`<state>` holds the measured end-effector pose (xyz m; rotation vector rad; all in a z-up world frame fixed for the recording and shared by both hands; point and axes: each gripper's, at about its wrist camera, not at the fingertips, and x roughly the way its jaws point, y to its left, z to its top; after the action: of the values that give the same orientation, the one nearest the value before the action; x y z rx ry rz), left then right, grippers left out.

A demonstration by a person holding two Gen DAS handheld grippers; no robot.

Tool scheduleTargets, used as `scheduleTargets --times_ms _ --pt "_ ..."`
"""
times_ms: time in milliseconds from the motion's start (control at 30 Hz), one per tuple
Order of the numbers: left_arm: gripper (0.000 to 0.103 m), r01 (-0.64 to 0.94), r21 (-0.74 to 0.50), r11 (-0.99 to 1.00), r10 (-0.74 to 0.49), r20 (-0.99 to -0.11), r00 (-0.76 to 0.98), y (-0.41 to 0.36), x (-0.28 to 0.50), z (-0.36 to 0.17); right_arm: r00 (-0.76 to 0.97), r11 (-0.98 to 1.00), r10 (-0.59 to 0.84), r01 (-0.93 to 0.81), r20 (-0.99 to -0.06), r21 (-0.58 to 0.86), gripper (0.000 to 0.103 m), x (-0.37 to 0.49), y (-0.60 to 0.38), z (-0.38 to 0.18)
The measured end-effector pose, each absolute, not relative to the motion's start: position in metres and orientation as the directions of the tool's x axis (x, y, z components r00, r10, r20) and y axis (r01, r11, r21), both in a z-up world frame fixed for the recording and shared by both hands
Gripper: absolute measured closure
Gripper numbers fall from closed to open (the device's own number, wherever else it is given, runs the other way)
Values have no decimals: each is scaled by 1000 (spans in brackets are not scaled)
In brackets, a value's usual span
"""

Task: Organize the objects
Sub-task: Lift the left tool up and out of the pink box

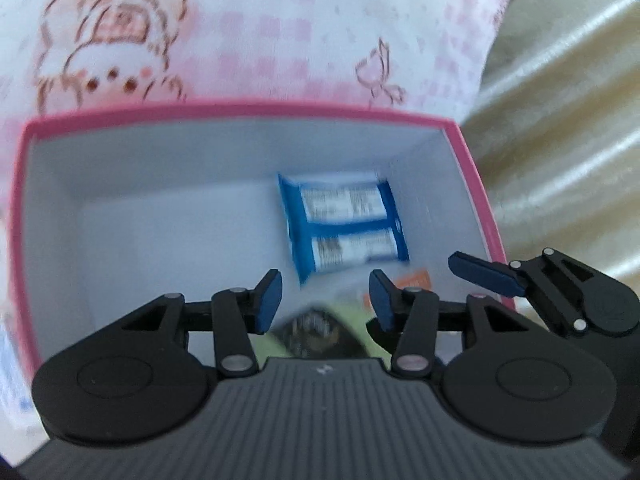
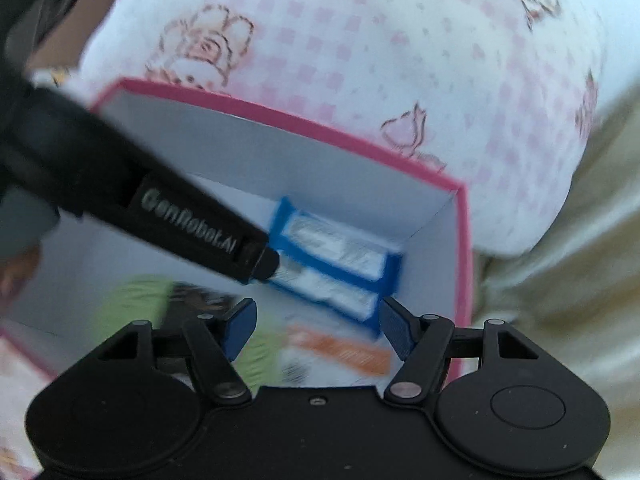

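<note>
Soft, even daylight filled both views. Motion blur smeared the blue packet (image 1: 344, 226) and the pink-checked cloth (image 2: 360, 60), worse in the right wrist view. Fisheye distortion bent the pink-rimmed box (image 1: 248, 110); corners fell dark.

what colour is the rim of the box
Pink, around a white inside; the box rim shows best in the left wrist view.

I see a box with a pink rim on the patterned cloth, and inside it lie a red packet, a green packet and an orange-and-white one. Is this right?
Not quite. The packet at the far side of the box is blue with white panels, not red, as the left wrist view shows. The rest holds: the pink-rimmed box sits on the patterned cloth, with a green packet and an orange-and-white one inside.
</note>
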<state>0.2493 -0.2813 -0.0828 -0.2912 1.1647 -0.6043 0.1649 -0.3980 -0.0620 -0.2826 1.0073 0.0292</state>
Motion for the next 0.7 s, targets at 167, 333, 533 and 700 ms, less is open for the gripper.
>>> scheduleTargets --times_ms 167,333,533,700 --pt "55 321 -478 817 -563 -780 273 -270 222 -64 587 984 -16 -133 -809 -117 31 139 -387 -36" --pt "52 300 -398 867 -483 -820 307 -259 200 -42 625 991 25 -120 -780 -64 31 114 -377 -19" --pt "46 303 -343 889 -434 -844 316 -240 178 -23 632 996 30 -83 -774 -29 30 94 -376 -7" --pt "38 331 -330 884 -429 -852 299 -223 160 -9 628 995 13 -84 -778 -51 29 77 -374 5"
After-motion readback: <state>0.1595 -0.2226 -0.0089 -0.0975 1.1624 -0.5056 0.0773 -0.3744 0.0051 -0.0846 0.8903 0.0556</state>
